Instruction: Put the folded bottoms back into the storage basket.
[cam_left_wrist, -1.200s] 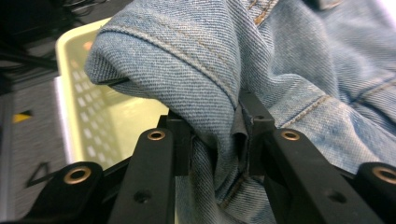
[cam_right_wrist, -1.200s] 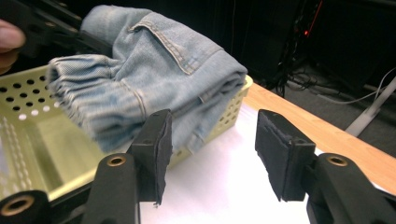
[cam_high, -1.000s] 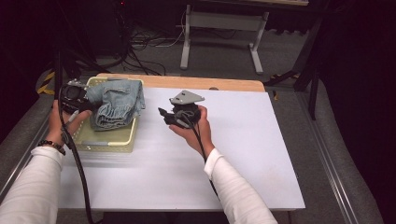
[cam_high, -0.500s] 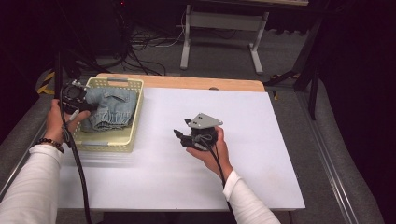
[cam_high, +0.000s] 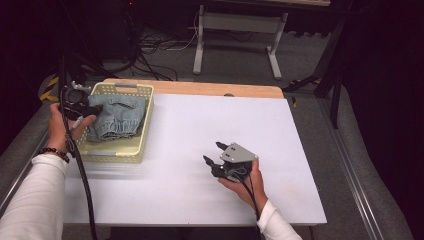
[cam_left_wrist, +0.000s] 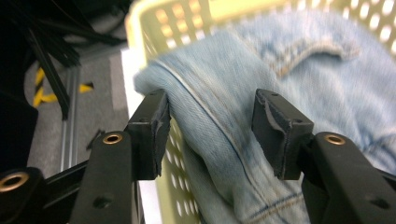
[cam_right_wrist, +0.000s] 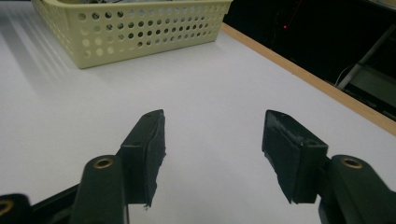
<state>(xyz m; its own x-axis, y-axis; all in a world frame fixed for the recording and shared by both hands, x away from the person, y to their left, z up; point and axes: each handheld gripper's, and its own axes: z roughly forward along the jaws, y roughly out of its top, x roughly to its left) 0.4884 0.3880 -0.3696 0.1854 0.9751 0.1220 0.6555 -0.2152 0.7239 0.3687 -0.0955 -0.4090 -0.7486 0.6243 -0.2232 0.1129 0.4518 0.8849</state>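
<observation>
Lying lengthwise along basket (cam_high: 135, 150): jeans (cam_high: 117, 117)

Beyond my white table (cam_high: 190, 130) with its wooden far edge (cam_high: 215, 89), I saw tangled cables (cam_high: 150, 47) on the grey floor and a metal stand (cam_high: 237, 22).

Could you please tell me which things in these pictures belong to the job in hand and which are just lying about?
Part of the job:
- folded denim garment
- yellow perforated basket holding it
- left gripper, open around the denim's edge
- right gripper, open over the table

Just there:
- white table
- floor cables
- metal stand
</observation>
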